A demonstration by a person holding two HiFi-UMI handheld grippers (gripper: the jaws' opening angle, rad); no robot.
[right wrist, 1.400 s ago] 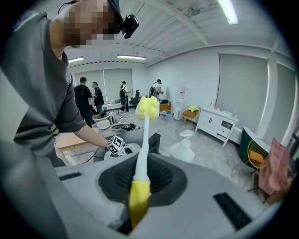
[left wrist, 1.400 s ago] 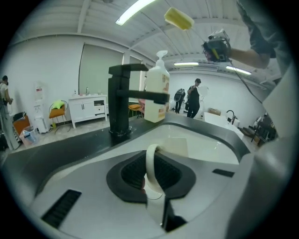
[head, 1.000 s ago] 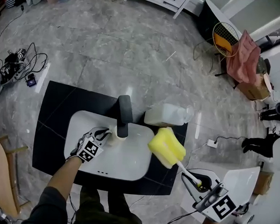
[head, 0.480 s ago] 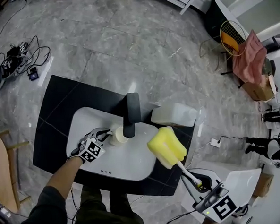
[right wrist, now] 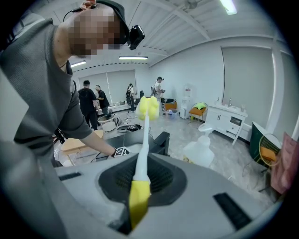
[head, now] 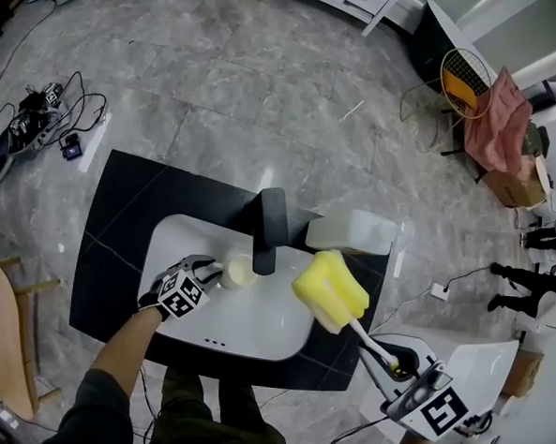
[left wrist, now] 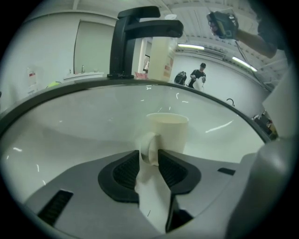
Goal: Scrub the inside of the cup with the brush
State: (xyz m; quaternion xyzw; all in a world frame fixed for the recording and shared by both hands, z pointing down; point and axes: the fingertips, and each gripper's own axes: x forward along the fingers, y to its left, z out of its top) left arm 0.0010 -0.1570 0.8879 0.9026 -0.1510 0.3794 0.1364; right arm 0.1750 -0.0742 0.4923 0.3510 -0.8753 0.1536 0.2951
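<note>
The cup (left wrist: 168,133) stands upright on the floor of the white sink (head: 164,247), just beside the black tap (head: 271,227). The sink is set in a dark tabletop (head: 107,253). The left tongs (left wrist: 149,161) straddle the cup's handle (left wrist: 149,148). Their jaws have just been opening, so the handle sits between the pads but does not look pinched any more. The right tongs (right wrist: 139,186) are clamped on the yellow end of the brush (head: 330,291) and hold its yellow sponge head up over the sink's right edge, well apart from the cup. A pale jug (head: 352,233) lies on the tabletop behind the sink.

The scrubbing itself is not yet under way. To do it well, the cup probably needs steadying first. A loose cup on a curved, glossy basin is likely to slide or tip once the sponge pushes in. I would close the left tongs on the handle again, or brace the wall. Then I would bring the sponge head over the mouth, line the shaft up with the cup's axis, and press down before twisting. The sponge looks wider than the opening, so it should enter squarely, not at a slant.

Against a second ago, the left hand sits lower in the basin, and the cup has gone from being carried in closed tongs to resting on the sink floor. The brush has barely shifted.
</note>
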